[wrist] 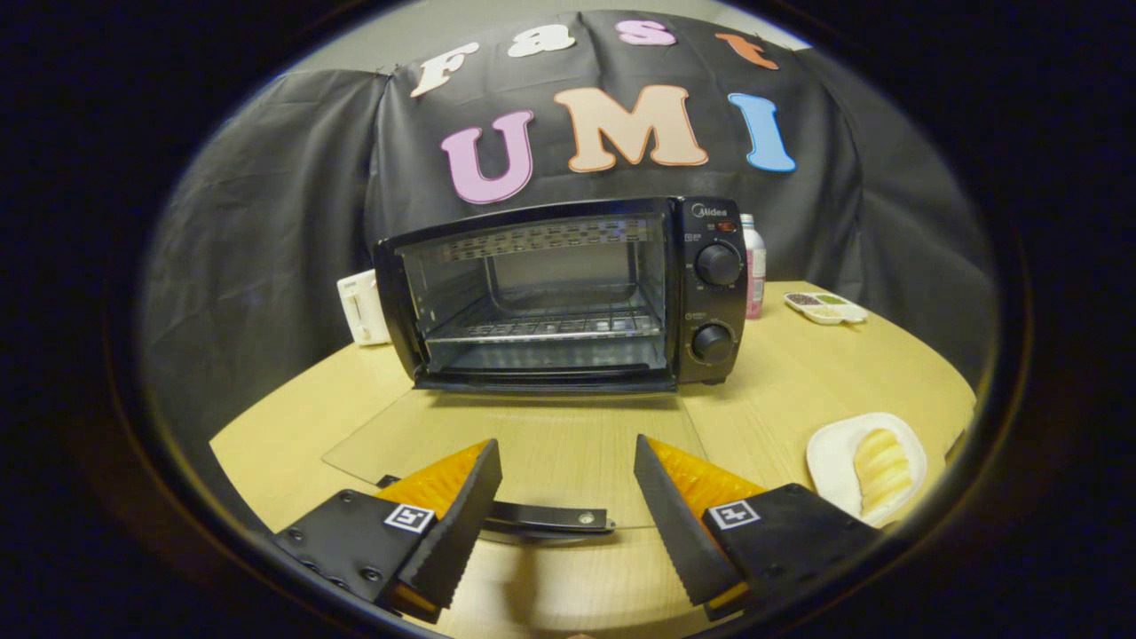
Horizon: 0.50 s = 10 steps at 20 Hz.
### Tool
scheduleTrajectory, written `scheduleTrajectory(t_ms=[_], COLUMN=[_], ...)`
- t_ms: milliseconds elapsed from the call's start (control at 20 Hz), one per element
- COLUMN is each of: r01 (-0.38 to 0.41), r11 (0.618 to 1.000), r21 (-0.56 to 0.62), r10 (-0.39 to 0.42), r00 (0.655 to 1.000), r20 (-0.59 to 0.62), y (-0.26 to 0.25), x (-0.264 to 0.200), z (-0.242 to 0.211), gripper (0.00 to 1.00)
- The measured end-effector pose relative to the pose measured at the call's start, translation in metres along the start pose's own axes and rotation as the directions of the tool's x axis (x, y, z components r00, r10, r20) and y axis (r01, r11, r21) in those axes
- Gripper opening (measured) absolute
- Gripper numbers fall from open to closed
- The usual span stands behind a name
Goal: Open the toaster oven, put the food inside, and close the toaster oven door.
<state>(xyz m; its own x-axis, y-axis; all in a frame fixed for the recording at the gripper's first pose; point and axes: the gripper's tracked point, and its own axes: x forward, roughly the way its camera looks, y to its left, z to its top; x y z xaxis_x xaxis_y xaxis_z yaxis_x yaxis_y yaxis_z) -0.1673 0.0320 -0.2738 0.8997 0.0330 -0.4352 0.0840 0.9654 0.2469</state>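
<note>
The toaster oven (568, 297) stands on the bench (799, 382) with its glass door (524, 453) folded flat toward the claw (564, 497), which hangs open, gripping nothing. The food (880, 470) waits on a plate (830, 457) right of the oven, presumably next.

Black toaster oven (568, 297) w/ door (524, 453) flat open; yellowish food (881, 470) on white plate (830, 457), right.
</note>
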Motion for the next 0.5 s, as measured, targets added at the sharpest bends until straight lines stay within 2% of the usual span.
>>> scheduleTrajectory(t_ms=[250,500], r01=[0.113,0.259], r11=[0.993,0.965], r21=[0.027,0.035], r10=[-0.114,-0.261], r00=[0.992,0.96], r20=[0.046,0.097], y=[-0.061,-0.133], x=[-0.001,-0.017], z=[0.028,0.051], gripper=[0.95,0.96])
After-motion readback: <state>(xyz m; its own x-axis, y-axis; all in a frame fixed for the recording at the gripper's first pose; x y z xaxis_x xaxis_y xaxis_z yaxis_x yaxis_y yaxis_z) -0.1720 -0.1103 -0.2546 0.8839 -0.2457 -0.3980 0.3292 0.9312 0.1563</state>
